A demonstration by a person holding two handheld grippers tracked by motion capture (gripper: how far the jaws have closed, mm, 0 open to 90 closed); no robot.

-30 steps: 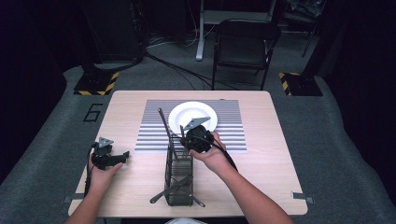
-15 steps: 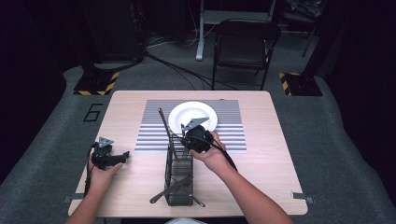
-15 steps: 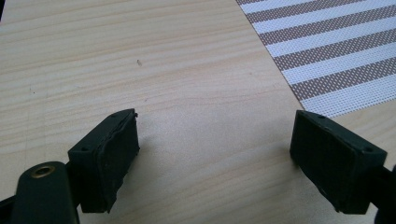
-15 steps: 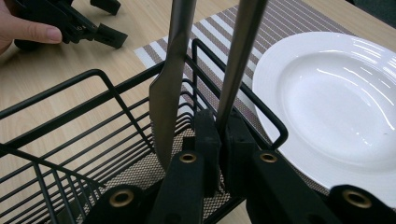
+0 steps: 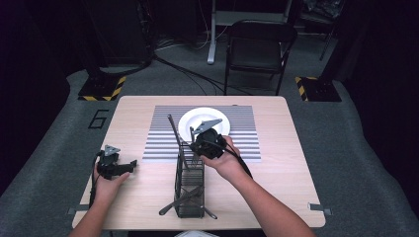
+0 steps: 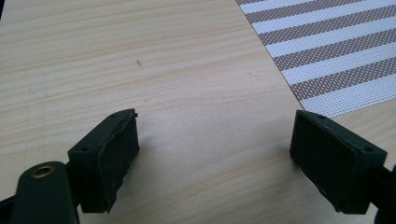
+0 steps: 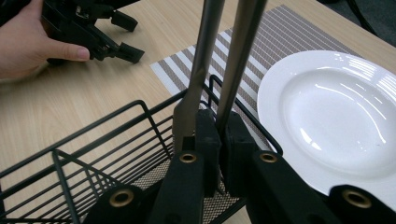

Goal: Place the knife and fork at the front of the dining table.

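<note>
Since a second ago our right gripper (image 5: 198, 144) has lifted slightly, its jaws clamped on a dark utensil handle (image 7: 235, 60) above the wire caddy (image 5: 190, 185) beside the white plate (image 5: 195, 121). Our left gripper (image 5: 129, 165) rests wide open, empty, on the table (image 5: 276, 163).

Dark room, grey carpet (image 5: 346, 148), black folding chair (image 5: 259, 42), possibly cables (image 5: 183, 69).

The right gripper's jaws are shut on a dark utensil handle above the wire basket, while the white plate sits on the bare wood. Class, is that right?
Not quite: the white plate sits on the striped placemat, as the high view shows. The right gripper is indeed shut on the utensil handle above the wire basket.
</note>
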